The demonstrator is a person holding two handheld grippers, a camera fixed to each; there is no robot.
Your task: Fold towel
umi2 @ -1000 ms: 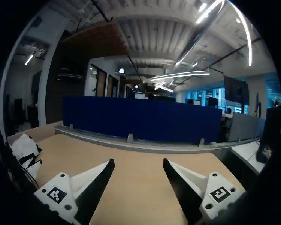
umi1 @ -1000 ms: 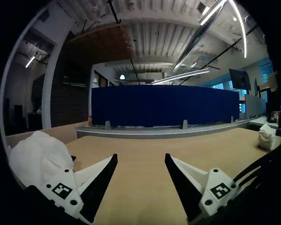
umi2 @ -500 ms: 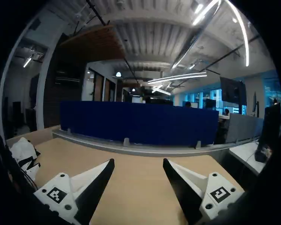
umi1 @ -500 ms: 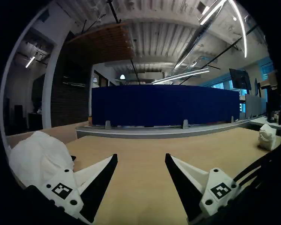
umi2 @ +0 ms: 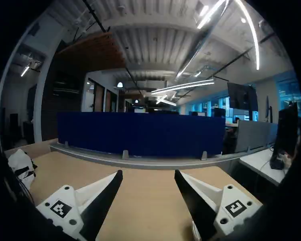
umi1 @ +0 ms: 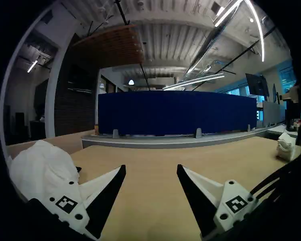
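A crumpled white towel (umi1: 42, 168) lies on the wooden table (umi1: 162, 158) at the left of the left gripper view, just beyond and partly behind my left finger. My left gripper (umi1: 150, 172) is open, with bare tabletop between its fingertips. In the right gripper view my right gripper (umi2: 147, 176) is open too, over the table (umi2: 146, 188). Far left in that view sits a white bundle with black parts (umi2: 20, 166); I cannot tell towel from gripper there. A sliver of white (umi2: 194, 235) shows at the bottom edge by the right finger.
A blue partition (umi1: 174, 112) on a grey rail (umi1: 158, 141) closes the table's far side, also seen as partition (umi2: 142, 134). A small white lump (umi1: 286, 146) sits at the far right of the table. Beyond the right edge stands another desk (umi2: 263, 162) with a monitor.
The right gripper view has shifted: the partition and the white bundle at the left have slid left and down in the picture. The left gripper and the towel have not moved.
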